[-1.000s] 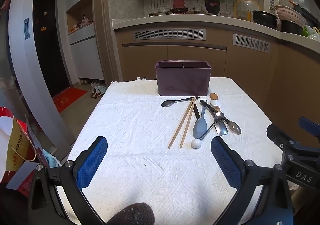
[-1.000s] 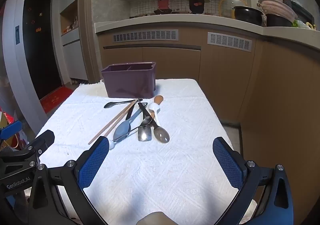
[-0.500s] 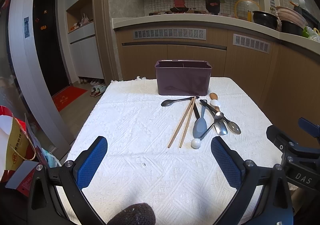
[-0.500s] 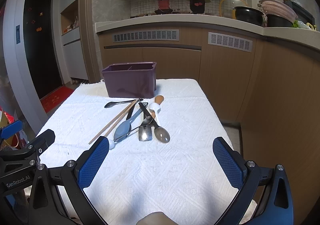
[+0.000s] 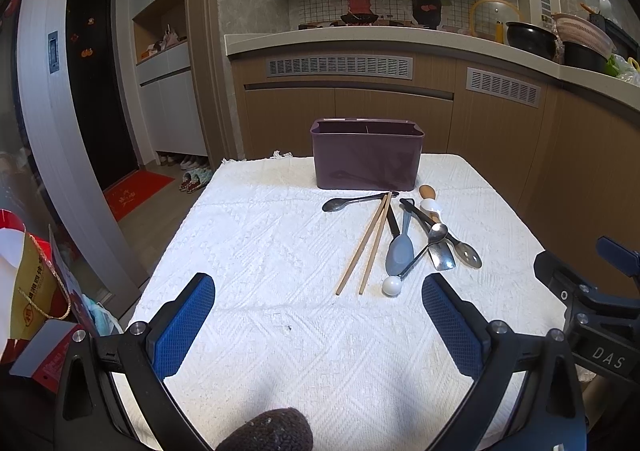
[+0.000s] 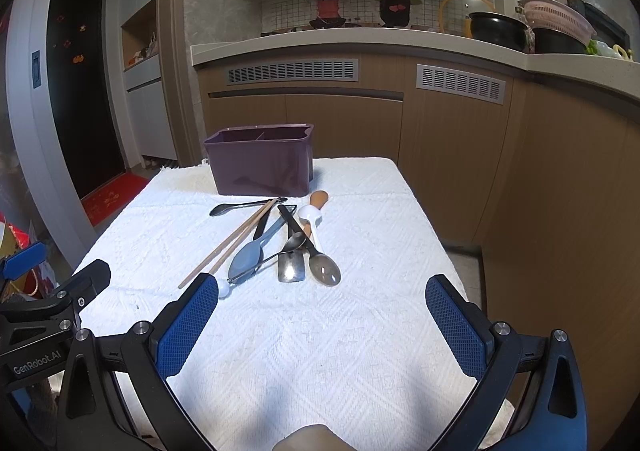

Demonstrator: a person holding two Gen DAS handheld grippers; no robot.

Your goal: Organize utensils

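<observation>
Both the left gripper point(image 5: 318, 321) and right gripper point(image 6: 322, 325) are held wide apart and empty; utensils point(image 6: 280, 247), piled ahead of them before the bin point(image 6: 262, 161), are judged light, stiff, slippery, best pinched mid-handle.

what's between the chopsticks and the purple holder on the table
A black spoon lies crosswise there, just in front of the purple holder, its handle end meeting the chopsticks' far tips. The left wrist view shows it best.
</observation>
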